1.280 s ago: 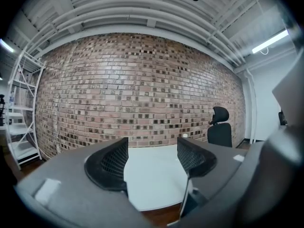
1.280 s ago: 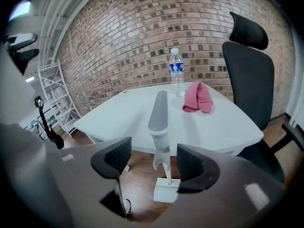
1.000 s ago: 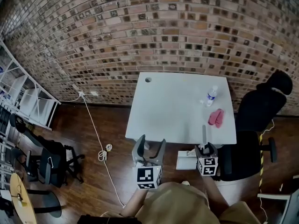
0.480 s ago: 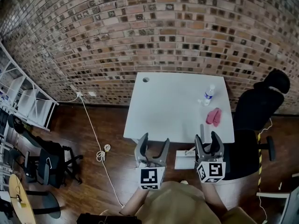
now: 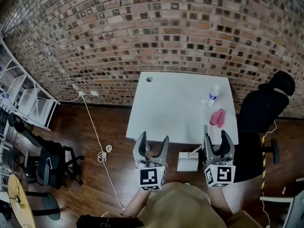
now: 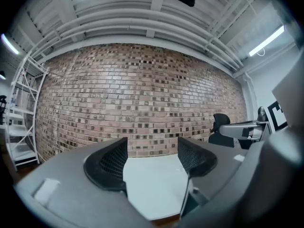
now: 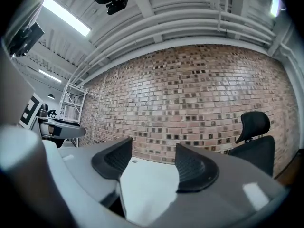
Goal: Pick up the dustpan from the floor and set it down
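Observation:
The dustpan, pale grey with a thin handle, lies on the dark wood floor just in front of the white table, between my two grippers in the head view. My left gripper is held level and open, with nothing between its pads. To the dustpan's right, my right gripper is also level and open. Its jaws have just been closing a little, and only the table top shows between them in the right gripper view. Neither gripper touches the dustpan.
On the table's right side stand a water bottle and a pink cloth. A black office chair is at the table's right. A white cable runs across the floor on the left, near dark chairs and white shelving.
My right gripper has risen from low beside the dustpan, pointing down, to level next to the left one. The left gripper has hardly moved. The dustpan lies where it was.

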Tool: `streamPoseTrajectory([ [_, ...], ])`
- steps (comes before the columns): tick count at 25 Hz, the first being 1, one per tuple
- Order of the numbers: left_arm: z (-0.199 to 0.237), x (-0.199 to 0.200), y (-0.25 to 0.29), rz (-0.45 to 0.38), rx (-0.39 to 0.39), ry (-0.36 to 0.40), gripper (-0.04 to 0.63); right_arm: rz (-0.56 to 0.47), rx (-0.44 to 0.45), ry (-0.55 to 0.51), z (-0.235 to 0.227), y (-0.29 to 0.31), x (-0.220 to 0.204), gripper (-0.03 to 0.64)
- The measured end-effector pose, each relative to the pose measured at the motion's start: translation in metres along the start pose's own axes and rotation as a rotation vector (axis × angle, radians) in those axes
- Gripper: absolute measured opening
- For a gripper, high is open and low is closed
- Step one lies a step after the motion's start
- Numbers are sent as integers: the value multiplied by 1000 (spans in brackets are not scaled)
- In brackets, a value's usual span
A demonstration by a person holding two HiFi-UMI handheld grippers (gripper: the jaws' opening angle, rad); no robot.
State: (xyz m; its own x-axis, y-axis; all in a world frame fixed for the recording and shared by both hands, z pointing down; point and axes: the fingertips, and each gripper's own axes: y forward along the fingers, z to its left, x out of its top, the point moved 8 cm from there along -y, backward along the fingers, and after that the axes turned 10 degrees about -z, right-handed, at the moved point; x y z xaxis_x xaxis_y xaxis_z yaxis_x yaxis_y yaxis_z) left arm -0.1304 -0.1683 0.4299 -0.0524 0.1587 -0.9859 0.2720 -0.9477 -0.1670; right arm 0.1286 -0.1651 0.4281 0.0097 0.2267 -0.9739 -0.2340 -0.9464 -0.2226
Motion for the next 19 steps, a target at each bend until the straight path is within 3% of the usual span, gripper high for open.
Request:
streamPoseTrajectory([
  [7,1,-2,-4,14,1,0,310,2,29,-21,1,3,3,276],
  [12,-7,-5,2,12,20,-3,310,33,42,11,-10,6,-4,333],
  [19,1,-4,-3,22,-25,-2,310,58,43,2,12,-1,-13,337],
])
